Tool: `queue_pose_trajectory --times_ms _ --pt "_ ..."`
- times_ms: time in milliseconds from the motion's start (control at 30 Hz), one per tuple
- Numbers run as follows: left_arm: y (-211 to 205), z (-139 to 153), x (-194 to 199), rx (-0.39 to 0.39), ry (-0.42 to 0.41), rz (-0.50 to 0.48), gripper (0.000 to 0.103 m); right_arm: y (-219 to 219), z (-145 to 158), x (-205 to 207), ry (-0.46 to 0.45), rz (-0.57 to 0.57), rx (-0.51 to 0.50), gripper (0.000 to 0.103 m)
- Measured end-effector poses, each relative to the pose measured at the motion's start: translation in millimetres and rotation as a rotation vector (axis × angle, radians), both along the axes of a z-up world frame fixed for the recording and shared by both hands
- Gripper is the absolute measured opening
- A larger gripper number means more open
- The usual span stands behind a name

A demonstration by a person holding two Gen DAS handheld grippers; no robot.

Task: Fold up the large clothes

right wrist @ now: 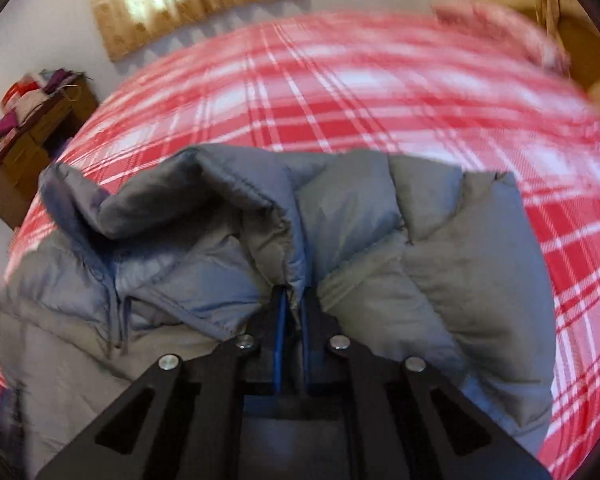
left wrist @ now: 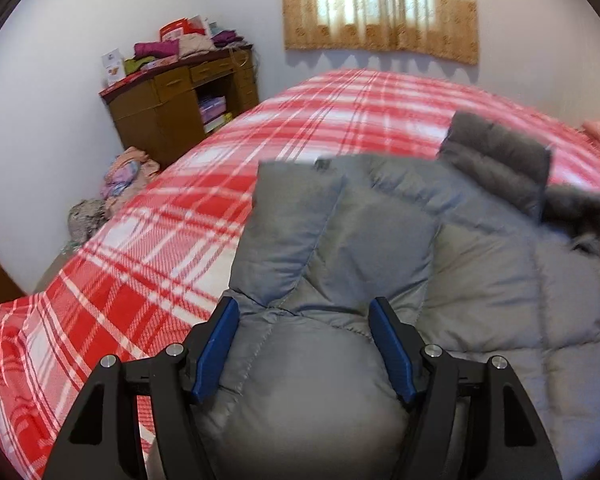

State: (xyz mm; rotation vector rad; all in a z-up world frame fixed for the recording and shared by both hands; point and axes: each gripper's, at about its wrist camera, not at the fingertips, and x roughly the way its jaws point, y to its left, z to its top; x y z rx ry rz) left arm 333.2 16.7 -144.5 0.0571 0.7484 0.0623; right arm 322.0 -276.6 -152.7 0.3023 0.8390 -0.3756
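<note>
A large grey quilted puffer jacket lies spread on a bed with a red and white plaid cover. A sleeve is folded across its body, and a dark fur-trimmed hood lies at the right. My left gripper is open, its blue pads on either side of a puffy part of the jacket near its left edge. In the right wrist view, my right gripper is shut on a fold of the jacket and holds the fabric bunched up above the bed cover.
A brown wooden desk piled with folded clothes stands against the wall left of the bed. More clothes lie heaped on the floor beside it. A curtained window is behind the bed. Pillows lie at the far right.
</note>
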Motion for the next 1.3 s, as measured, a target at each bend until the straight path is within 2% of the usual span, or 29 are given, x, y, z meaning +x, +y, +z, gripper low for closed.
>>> queue_pose_trajectory --times_ms 100,167,233,333,500,700,800,867,900,933,967,1033,1167,1300 --pt "-12 40 -1 -0.038 -0.074 -0.058 0.069 -5 0 -4 -0.032 0.0 0.027 0.007" --pt "-31 70 13 -0.05 -0.1 -0.099 0.069 -10 -1 -6 -0.054 0.001 0.056 0.007" --pt "-48 88 37 -0.081 -0.075 -0.146 0.071 -11 -1 -8 -0.07 0.001 0.074 0.007" --pt "-78 101 90 -0.193 0.022 -0.187 0.071 -13 -2 -10 -0.093 0.002 0.098 0.007" --pt "-118 83 147 -0.278 0.158 -0.185 0.071 -15 -4 -13 -0.114 0.005 0.125 0.007" --pt "-150 38 170 -0.279 0.313 -0.186 0.071 -19 -6 -16 -0.132 0.009 0.157 0.007" --pt "-142 29 164 -0.31 0.311 -0.178 0.071 -19 -6 -17 -0.137 0.01 0.166 0.007" --pt "-129 33 153 -0.351 0.248 -0.192 0.057 -19 -6 -17 -0.137 0.009 0.166 0.007" --pt "-124 34 149 -0.368 0.233 -0.203 0.042 -20 -6 -17 -0.137 0.009 0.166 0.007" --pt "-117 33 145 -0.396 0.241 -0.211 0.034 -20 -6 -17 -0.137 0.01 0.167 0.007" --pt "-112 31 143 -0.416 0.249 -0.215 0.03 -20 -6 -17 -0.136 0.009 0.166 0.007" --pt "-106 28 133 -0.405 0.247 -0.221 0.017 -20 -6 -17 -0.135 0.009 0.165 0.007" --pt "-96 21 111 -0.329 0.215 -0.193 0.011 -22 -7 -17 -0.135 0.009 0.173 0.007" --pt "-75 13 85 -0.395 0.193 -0.123 0.009 -22 -7 -17 -0.134 0.008 0.173 0.007"
